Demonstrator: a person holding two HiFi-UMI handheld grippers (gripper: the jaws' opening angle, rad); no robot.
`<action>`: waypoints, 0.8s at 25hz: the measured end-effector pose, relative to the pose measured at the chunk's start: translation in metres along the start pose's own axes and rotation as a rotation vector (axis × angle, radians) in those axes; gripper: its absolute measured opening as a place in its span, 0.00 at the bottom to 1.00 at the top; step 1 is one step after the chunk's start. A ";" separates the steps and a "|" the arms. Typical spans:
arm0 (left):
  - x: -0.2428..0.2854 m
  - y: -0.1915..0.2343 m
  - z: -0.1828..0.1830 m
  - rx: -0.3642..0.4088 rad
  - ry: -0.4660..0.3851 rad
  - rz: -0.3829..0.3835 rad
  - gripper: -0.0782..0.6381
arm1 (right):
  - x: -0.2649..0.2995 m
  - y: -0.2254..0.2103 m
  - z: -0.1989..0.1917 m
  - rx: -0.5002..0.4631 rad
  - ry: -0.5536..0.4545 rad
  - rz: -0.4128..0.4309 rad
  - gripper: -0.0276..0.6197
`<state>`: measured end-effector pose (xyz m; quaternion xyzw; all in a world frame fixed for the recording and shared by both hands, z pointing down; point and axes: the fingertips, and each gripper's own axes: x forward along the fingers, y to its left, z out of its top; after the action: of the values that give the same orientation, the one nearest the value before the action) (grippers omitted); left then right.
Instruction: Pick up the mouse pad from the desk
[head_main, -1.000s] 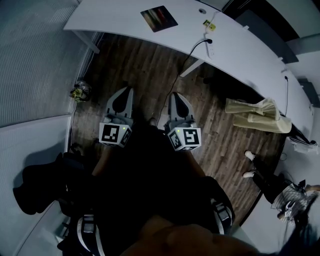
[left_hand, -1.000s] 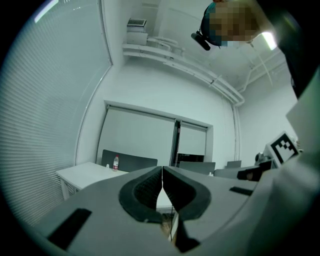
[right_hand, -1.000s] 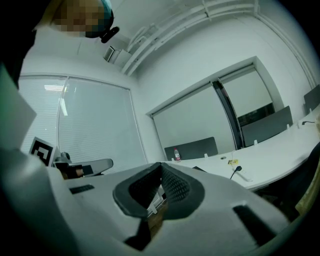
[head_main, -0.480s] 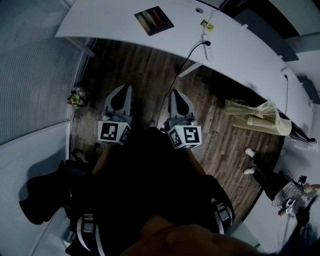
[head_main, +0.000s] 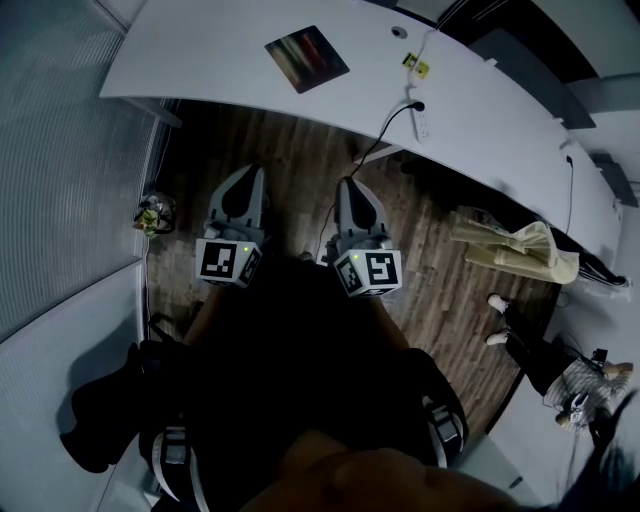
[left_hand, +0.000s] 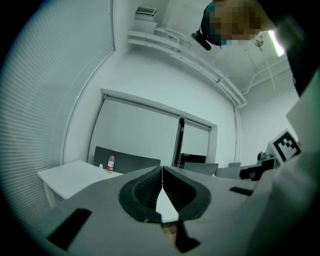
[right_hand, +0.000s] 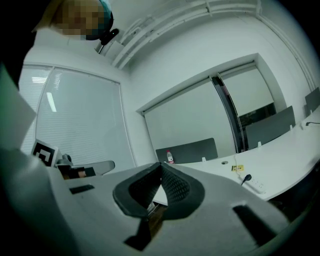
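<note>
Both grippers have drawn nearer the white desk (head_main: 200, 60) since a second ago, and its edge now sits lower in the head view. Jaws on the left gripper (left_hand: 162, 172) and the right gripper (right_hand: 161, 167) are pressed together, ribbed pads meeting with nothing between them. The pair is held side by side over the dark wooden floor (head_main: 290, 150), short of the desk. Beyond them the mouse pad (head_main: 307, 58), dark with a coloured streak, lies flat and untouched on the desk top, apart from a power strip (head_main: 421, 118) to its right. A bottle (left_hand: 110, 162) stands on the desk by a grey panel. What may be a small plant (head_main: 152, 213) sits on the floor at left.
</note>
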<state>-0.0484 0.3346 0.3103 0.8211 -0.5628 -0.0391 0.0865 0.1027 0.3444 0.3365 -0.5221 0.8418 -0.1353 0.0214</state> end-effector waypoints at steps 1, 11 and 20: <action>0.007 0.006 0.001 -0.003 0.003 -0.006 0.12 | 0.008 0.000 0.001 0.000 0.004 -0.006 0.04; 0.071 0.083 0.014 -0.015 0.041 -0.070 0.12 | 0.102 0.004 0.010 0.010 0.003 -0.084 0.04; 0.115 0.150 0.012 0.004 0.095 -0.127 0.12 | 0.174 0.019 0.009 0.025 -0.003 -0.151 0.04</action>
<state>-0.1464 0.1739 0.3302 0.8562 -0.5051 -0.0044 0.1087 0.0089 0.1959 0.3411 -0.5841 0.7982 -0.1462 0.0191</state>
